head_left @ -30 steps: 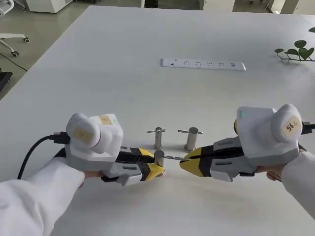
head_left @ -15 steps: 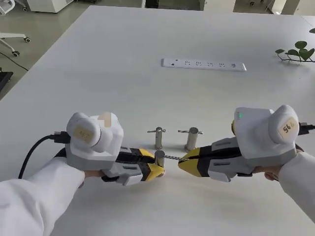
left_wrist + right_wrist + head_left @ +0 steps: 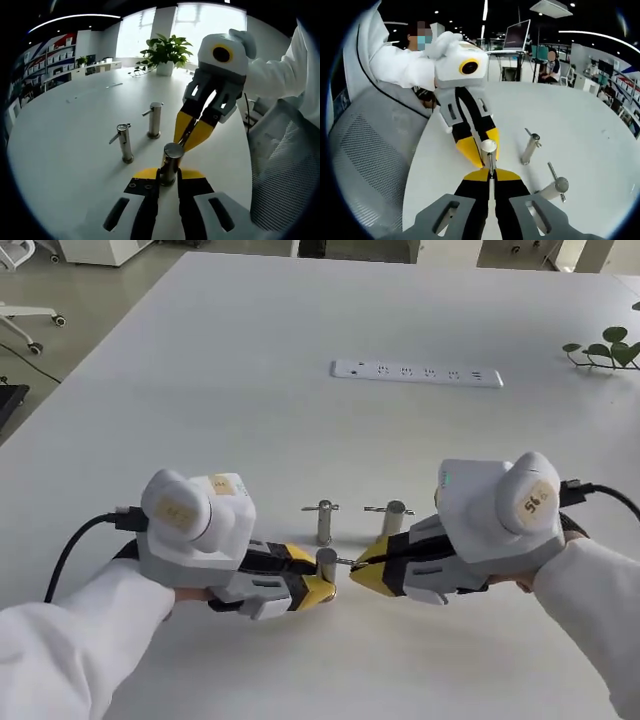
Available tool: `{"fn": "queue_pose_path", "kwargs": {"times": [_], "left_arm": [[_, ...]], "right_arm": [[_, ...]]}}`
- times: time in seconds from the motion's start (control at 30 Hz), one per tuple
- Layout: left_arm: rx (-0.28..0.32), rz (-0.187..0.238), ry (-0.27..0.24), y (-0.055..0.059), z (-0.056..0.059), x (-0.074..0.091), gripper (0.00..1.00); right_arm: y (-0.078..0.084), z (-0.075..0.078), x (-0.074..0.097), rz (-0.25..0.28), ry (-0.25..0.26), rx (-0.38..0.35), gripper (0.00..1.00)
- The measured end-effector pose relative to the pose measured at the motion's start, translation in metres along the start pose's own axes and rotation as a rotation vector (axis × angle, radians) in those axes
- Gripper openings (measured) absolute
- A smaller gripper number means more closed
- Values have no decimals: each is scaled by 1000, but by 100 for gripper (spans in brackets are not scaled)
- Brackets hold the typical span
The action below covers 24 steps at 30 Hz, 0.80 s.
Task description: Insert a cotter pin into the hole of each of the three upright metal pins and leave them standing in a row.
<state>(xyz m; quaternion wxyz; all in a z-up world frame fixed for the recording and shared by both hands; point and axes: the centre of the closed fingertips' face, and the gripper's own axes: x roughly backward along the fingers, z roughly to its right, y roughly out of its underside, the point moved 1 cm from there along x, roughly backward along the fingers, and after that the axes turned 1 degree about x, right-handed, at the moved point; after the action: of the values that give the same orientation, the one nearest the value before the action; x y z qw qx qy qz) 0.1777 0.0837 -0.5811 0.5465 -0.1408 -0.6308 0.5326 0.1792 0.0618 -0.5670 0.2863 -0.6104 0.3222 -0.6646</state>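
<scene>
Right in front of you, the left gripper (image 3: 316, 583) is clenched low on the nearest metal pin (image 3: 325, 560) and holds it upright on the table (image 3: 200, 400). Your right gripper (image 3: 358, 573) pinches the cotter pin (image 3: 345, 562) by its tail. Over the last second it has closed in from the right, so that less bare wire shows between its yellow tips and the metal pin than before. I judge that the cotter pin is going into the hole. Whether its tip has come out the far side cannot be told. Just behind, the left rear pin (image 3: 324, 521) and the right rear pin (image 3: 393, 521) stand where they were, each already with a cotter pin crossing near its top, so this looks like the last of the three. Farther back, the power strip (image 3: 416, 372) and the plant (image 3: 605, 345) lie well apart from the work.
</scene>
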Motion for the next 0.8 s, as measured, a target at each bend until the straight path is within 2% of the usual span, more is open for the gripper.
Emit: {"fn": "queue_pose_path", "kwargs": {"times": [0.1, 0.43, 0.63, 0.73, 0.8], "left_arm": [[-4, -4, 1, 1, 1, 1, 12], [-32, -16, 5, 2, 0, 4, 11], [-34, -19, 5, 2, 0, 5, 11], [-33, -19, 3, 2, 0, 4, 11], [-32, -19, 4, 3, 0, 4, 11]], "right_arm": [[1, 3, -2, -47, 7, 74, 0], [-3, 1, -7, -57, -20, 100, 0], [-3, 0, -9, -90, -31, 165, 0], [-2, -1, -8, -89, -37, 156, 0], [-2, 0, -7, -89, -27, 159, 10]]}}
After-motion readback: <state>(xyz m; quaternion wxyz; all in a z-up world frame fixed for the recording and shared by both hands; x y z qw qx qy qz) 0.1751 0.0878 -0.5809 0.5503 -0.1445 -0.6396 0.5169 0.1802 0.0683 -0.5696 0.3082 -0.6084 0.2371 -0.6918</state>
